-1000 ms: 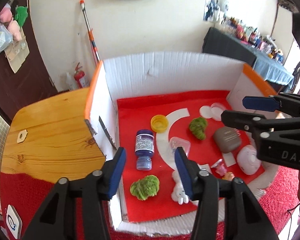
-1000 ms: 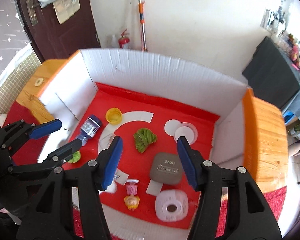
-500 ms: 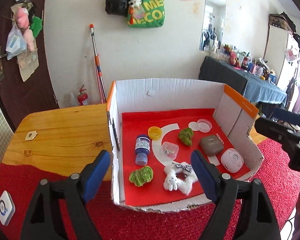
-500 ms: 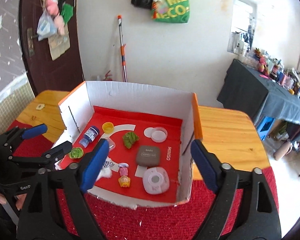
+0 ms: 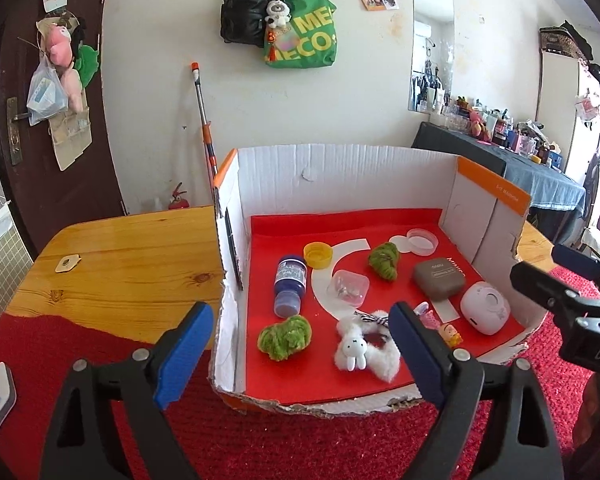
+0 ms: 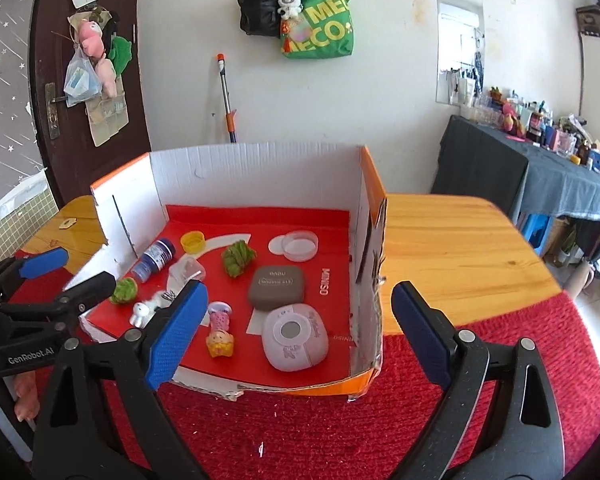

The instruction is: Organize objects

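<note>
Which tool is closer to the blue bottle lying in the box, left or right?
Left. The left tool hovers open over the box's near-left corner, just short of the blue bottle. The right tool, also open, sits toward the box's right wall, farther off.

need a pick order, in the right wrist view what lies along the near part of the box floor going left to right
green fuzzy ball → white bunny plush → pink and yellow doll → white round case, with the grey case just behind it

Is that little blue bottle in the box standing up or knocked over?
Knocked over. The blue bottle lies on its side on the red liner, beside the yellow cap.
</note>
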Tool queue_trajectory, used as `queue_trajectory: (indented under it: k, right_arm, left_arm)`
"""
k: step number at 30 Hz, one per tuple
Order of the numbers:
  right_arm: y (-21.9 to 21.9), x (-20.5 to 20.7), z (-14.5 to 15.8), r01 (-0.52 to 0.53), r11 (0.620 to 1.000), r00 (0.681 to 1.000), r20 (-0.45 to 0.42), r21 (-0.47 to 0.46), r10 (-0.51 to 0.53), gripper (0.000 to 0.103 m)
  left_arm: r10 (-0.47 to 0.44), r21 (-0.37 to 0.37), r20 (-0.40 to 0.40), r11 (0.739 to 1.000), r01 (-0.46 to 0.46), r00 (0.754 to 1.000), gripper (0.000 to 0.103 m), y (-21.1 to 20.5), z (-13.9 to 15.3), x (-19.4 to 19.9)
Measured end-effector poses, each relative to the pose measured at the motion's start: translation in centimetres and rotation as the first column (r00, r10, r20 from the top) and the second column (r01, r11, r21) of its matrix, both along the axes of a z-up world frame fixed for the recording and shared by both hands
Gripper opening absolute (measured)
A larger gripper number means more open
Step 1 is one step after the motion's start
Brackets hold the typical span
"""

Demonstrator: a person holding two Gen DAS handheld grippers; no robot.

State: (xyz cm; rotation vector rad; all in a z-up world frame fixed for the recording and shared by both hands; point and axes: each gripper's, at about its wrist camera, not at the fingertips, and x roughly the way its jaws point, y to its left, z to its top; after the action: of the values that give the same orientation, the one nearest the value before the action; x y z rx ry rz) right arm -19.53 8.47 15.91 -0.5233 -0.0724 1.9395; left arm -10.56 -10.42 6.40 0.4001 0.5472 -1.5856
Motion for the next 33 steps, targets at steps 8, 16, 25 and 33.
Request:
queue_trajectory:
  k: [8, 16, 25, 33]
  right_arm:
    - [1.5, -0.1, -1.0, 0.002, 1.0, 1.0, 0.013, -0.009, -0.001, 0.094]
    - [1.7, -0.6, -2.0, 0.003, 1.0, 0.998, 0.062, -0.015, -0.002, 0.094]
    - [1.6, -0.6, -2.2, 0.007, 1.0, 0.997, 0.071, -0.008, -0.007, 0.094]
    - [1.6, -0.4, -2.0, 0.015, 1.0, 0.998, 0.06, -0.009, -0.014, 0.094]
  left_arm:
    - [0.044, 0.008, 0.004, 0.999, -0.044, 0.999, 0.091, -0.6, -1.1, 0.1]
    - [0.036, 0.006, 0.017, 0.999, -0.036, 0.999, 0.096, -0.5, -1.5, -0.5]
    - [0.055, 0.015, -0.004, 0.998, -0.055, 0.998, 0.096, -0.7, -1.7, -0.1]
    - [0.067, 0.008, -0.021, 0.998, -0.067, 0.998, 0.096, -0.7, -1.7, 0.2]
